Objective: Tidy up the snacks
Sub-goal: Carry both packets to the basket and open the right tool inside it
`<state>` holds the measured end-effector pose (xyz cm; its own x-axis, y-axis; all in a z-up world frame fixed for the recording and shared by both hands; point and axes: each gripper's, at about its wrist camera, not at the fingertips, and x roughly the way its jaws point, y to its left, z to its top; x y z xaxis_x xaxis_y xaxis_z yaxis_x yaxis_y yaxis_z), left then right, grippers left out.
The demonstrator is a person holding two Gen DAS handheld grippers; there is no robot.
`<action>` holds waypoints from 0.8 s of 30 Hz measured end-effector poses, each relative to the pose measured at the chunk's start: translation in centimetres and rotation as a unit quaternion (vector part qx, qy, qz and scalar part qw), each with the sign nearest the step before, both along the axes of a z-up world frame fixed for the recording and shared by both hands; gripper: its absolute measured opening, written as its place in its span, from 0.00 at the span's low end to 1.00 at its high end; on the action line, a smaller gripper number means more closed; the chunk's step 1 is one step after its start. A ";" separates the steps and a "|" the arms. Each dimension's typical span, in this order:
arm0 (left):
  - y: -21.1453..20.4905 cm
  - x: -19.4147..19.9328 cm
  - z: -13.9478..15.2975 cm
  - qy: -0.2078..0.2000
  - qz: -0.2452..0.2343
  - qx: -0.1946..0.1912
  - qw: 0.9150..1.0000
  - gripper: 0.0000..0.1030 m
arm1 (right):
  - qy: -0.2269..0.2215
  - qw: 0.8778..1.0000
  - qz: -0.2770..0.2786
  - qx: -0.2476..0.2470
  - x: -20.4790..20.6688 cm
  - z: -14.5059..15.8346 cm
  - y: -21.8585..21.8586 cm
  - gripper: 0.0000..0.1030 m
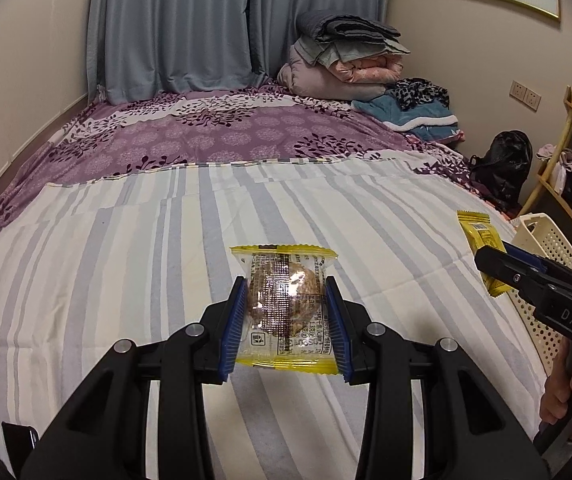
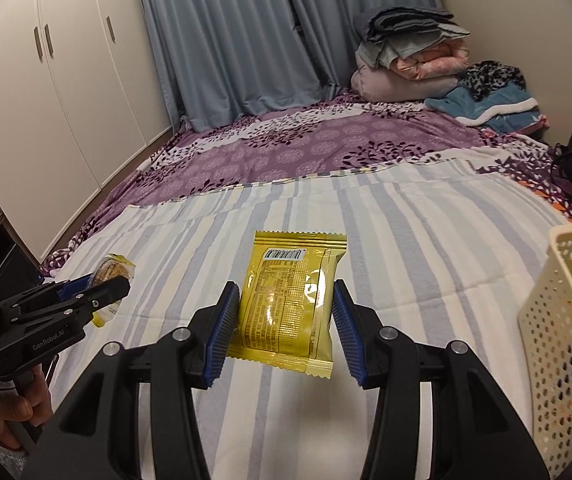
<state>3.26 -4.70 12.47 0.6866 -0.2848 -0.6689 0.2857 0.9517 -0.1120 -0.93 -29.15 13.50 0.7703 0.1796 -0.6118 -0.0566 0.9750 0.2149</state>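
Legible markings:
- "DAS": white capitals on the black plastic body of the right tongs (image 1: pixel 498 264).
- "GenRobot.AI": pale lettering on the black body of the left tongs (image 2: pixel 119 280).
- Barcode and fine print, unreadable: glossy yellow foil snack packet (image 2: pixel 290 300); clear yellow-edged cookie wrapper (image 1: pixel 286 304).

a purple floral bedspread (image 1: pixel 221 136) under a grey-and-cream striped cotton sheet (image 1: pixel 125 248), long blue-grey curtains (image 2: pixel 221 40), a stack of folded quilts (image 1: pixel 342 60), white wardrobe doors (image 2: pixel 53 80).
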 end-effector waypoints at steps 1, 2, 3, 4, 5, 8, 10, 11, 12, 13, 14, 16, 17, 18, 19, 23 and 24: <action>-0.2 -0.3 0.2 -0.002 -0.002 0.000 1.000 0.38 | -0.002 1.000 -0.005 0.001 -0.5 0.2 -0.5 0.46; -0.4 -0.5 0.4 -0.004 -0.005 0.000 1.000 0.38 | -0.005 1.000 -0.009 0.002 -0.8 0.3 -0.9 0.46; -0.7 -0.8 0.7 -0.007 -0.008 0.000 1.000 0.38 | -0.007 1.000 -0.013 0.003 -1.2 0.4 -1.2 0.46; -0.9 -1.0 0.8 -0.008 -0.011 0.001 1.000 0.38 | -0.010 1.000 -0.018 0.003 -1.6 0.6 -1.7 0.46; -1.2 -1.3 1.0 -0.010 -0.014 0.001 1.000 0.38 | -0.013 1.000 -0.023 0.003 -2.1 0.8 -2.2 0.46; -2.2 -2.2 1.6 -0.016 -0.025 0.003 1.000 0.38 | -0.020 0.999 -0.041 0.004 -3.3 1.2 -3.7 0.46; -2.8 -2.6 1.8 -0.019 -0.031 0.004 0.999 0.38 | -0.026 0.998 -0.055 0.005 -4.3 1.4 -4.8 0.46; -3.0 -2.8 1.9 -0.020 -0.035 0.004 0.999 0.38 | -0.028 0.998 -0.063 0.005 -4.8 1.6 -5.5 0.46; -3.3 -3.0 2.1 -0.021 -0.038 0.003 0.999 0.38 | -0.031 0.997 -0.071 0.005 -5.3 1.6 -6.1 0.46; -3.5 -3.2 2.2 -0.022 -0.040 0.003 0.999 0.38 | -0.032 0.996 -0.080 0.004 -5.8 1.8 -6.9 0.46; -3.7 -3.4 2.2 -0.023 -0.043 0.003 0.999 0.38 | -0.034 0.995 -0.089 0.005 -6.3 1.8 -7.6 0.46; -4.3 -3.6 2.4 -0.024 -0.050 0.003 0.998 0.38 | -0.039 0.993 -0.109 0.006 -7.4 2.1 -9.1 0.46; -4.6 -3.7 2.4 -0.024 -0.054 0.003 0.998 0.38 | -0.041 0.992 -0.118 0.006 -7.9 2.2 -9.7 0.46; -4.9 -3.8 2.4 -0.024 -0.058 0.003 0.998 0.38 | -0.044 0.991 -0.126 0.007 -8.3 2.3 -10.4 0.46; -5.3 -3.9 2.5 -0.024 -0.062 0.003 0.998 0.38 | -0.046 0.990 -0.137 0.007 -8.9 2.5 -11.2 0.46; -6.6 -4.4 2.9 -0.029 -0.076 0.004 0.997 0.38 | -0.051 0.983 -0.175 0.008 -10.4 2.7 -13.9 0.46; -6.9 -4.5 2.9 -0.030 -0.079 0.004 0.996 0.38 | -0.052 0.982 -0.184 0.008 -10.6 2.6 -14.5 0.46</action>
<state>-1.25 -11.61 15.39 0.6721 -0.3869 -0.6314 0.4380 0.8952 -0.0822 -11.56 -43.65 16.12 0.8425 -0.1133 -0.5266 0.2763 0.9301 0.2420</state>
